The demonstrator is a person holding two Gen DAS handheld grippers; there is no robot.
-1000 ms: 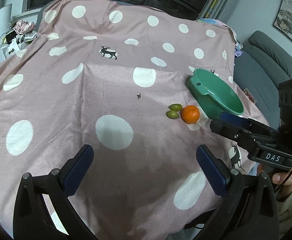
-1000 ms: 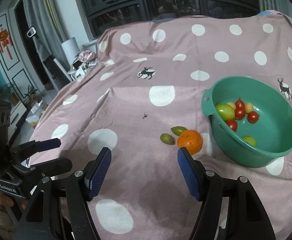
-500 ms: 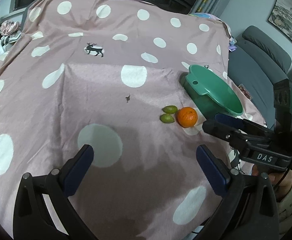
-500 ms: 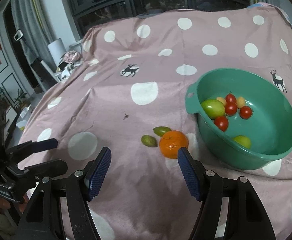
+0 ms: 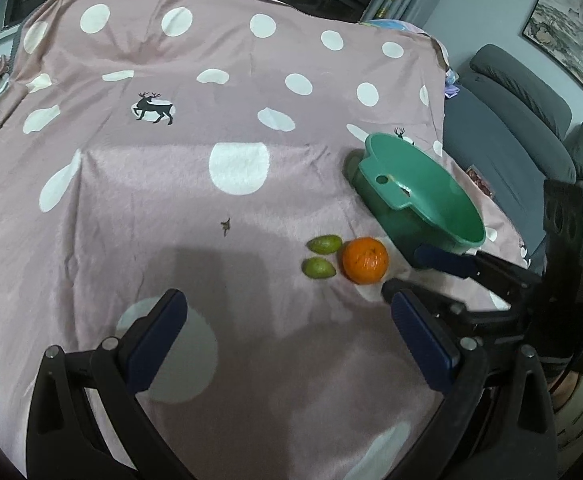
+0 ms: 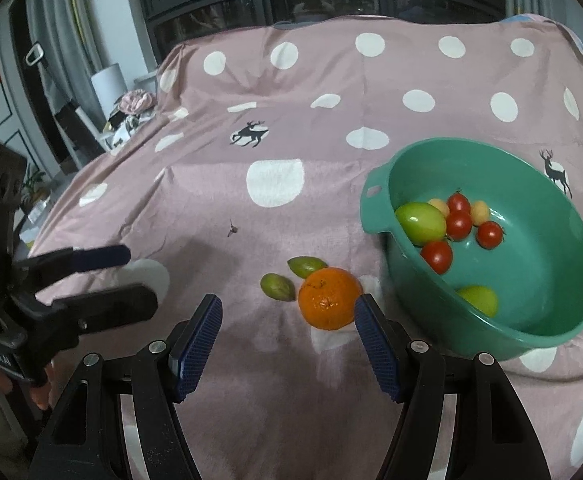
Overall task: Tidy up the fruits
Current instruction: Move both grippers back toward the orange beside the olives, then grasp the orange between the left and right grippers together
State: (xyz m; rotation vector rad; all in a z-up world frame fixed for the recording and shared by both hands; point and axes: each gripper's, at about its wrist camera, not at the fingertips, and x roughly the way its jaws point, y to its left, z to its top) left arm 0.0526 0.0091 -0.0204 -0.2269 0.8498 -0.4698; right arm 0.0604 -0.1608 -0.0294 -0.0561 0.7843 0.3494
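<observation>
Right wrist view: orange on pink polka-dot cloth, lying just ahead of the right gripper, nearer its right blue pad; jaws wide apart, holding nothing. Two small green fruits touch or nearly touch the orange at its 10 o'clock. Green bowl sits just beside the orange at 3 o'clock, holding red cherry tomatoes, a big green fruit, small yellow fruits and another green one. Left gripper at 9 o'clock, jaws apart, empty. Left wrist view: left gripper pads spread, orange at 1 o'clock, bowl beyond, gray sofa at far right.
</observation>
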